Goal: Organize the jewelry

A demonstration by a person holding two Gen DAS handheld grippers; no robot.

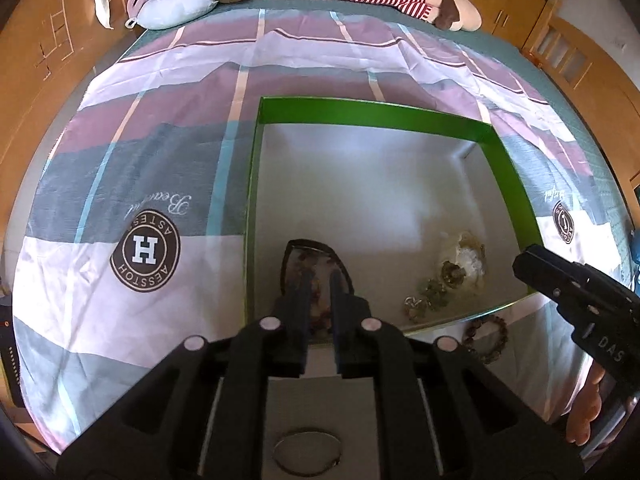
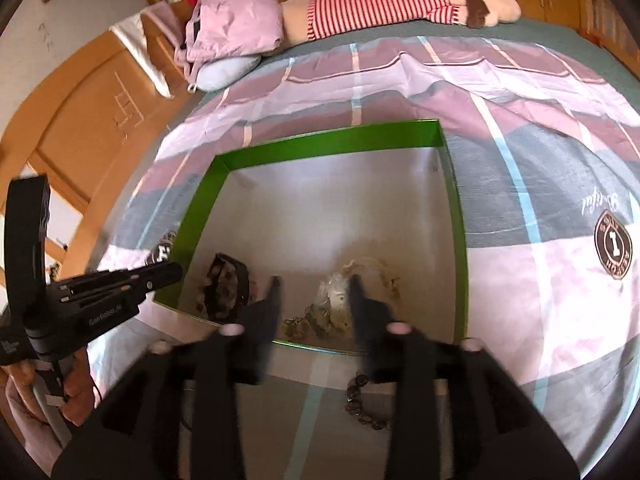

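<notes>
One beaded bracelet [image 2: 362,404] is lying outside the green tray [image 2: 332,142], on the striped bedsheet [image 2: 540,288] beneath the wide-open right gripper [image 2: 314,280]. The left gripper [image 1: 320,280], fingers nearly together, is hovering over a dark-rimmed pouch [image 1: 316,258]; grip unclear. Soft bedding is risking rolling beads and misaligned pinches.

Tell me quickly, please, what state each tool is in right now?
Left tool: nearly closed, apparently holding nothing.
Right tool: open, empty, above the green box.
</notes>
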